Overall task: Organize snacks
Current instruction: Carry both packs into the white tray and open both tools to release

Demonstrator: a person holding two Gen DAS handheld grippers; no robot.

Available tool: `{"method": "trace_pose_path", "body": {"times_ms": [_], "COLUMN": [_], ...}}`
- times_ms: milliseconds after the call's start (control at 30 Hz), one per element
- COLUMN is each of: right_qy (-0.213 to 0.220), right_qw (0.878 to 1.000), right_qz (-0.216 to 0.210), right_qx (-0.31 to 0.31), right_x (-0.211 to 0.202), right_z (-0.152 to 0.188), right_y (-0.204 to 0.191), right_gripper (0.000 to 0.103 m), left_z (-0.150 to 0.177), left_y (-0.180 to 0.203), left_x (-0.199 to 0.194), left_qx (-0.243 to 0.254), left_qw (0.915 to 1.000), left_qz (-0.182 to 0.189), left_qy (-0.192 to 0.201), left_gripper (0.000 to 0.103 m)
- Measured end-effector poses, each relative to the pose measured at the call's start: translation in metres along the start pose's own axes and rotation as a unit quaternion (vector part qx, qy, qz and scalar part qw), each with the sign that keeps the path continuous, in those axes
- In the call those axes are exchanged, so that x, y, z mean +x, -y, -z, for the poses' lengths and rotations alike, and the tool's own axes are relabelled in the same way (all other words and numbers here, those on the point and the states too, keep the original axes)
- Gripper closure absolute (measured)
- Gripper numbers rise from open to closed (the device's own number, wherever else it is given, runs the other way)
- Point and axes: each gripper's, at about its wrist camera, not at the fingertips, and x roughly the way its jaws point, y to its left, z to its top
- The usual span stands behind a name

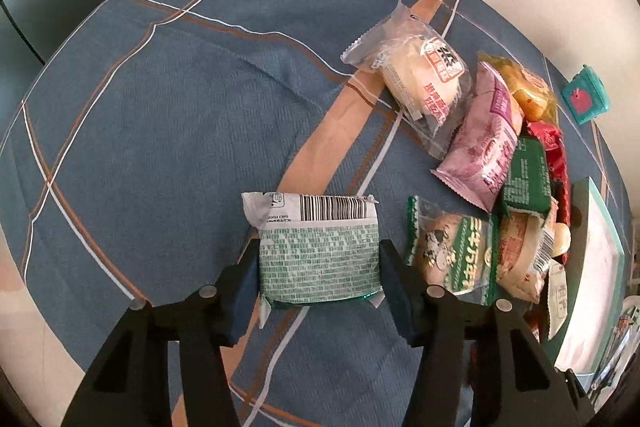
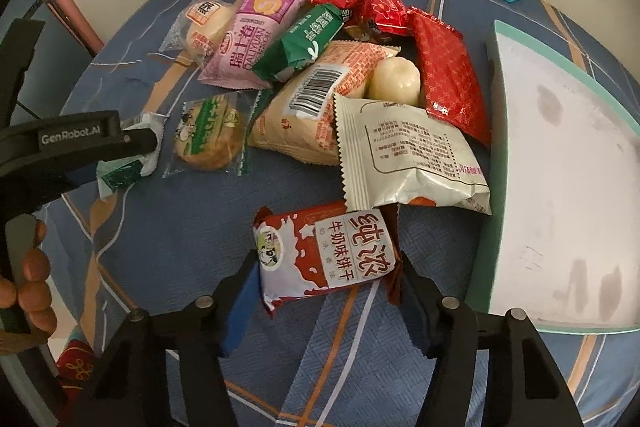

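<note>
Green print and a barcode cover the back of the biscuit pack (image 1: 320, 251) that the left claw (image 1: 318, 267) pinches on the blue checked cloth (image 1: 160, 131) of the counter. "GenRobot.AI" is printed on that claw's side in the right view. The right claw (image 2: 326, 277) pinches a red-and-white milk biscuit pack (image 2: 326, 259) reading "牛奶味饼干", just beside the snack pile (image 2: 320, 67) and a pale tray (image 2: 560, 167). A pink pack (image 2: 250, 39) reads "瑞士卷".
</note>
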Motion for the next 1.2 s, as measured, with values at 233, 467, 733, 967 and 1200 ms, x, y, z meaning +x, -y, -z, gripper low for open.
{"method": "trace_pose_path", "body": {"times_ms": [233,467,733,967,1200], "right_qy": [0.011,0.048,0.097,0.111,0.100], "right_qw": [1.000,0.999,0.995,0.993,0.990], "right_qz": [-0.007,-0.015,-0.011,-0.010,0.011], "right_qx": [0.006,0.013,0.031,0.049,0.102], "right_x": [-0.021,-0.055,-0.090,-0.099,-0.093], "right_z": [0.007,0.009,0.014,0.009,-0.001], "right_y": [0.001,0.001,0.011,0.023,0.060], "right_gripper": [0.038,0.038,0.038,0.038,0.038], "left_z": [0.019,0.029,0.031,0.031,0.035], "left_y": [0.009,0.016,0.024,0.035,0.066], "left_x": [-0.027,-0.056,-0.081,-0.090,-0.095], "left_qx": [0.002,0.010,0.016,0.031,0.066], "left_qw": [0.9996,0.9982,0.9950,0.9930,0.9915], "left_qz": [0.018,0.034,0.035,0.036,0.027], "left_qy": [0.023,0.049,0.092,0.108,0.109], "left_gripper": [0.045,0.045,0.045,0.045,0.045]}}
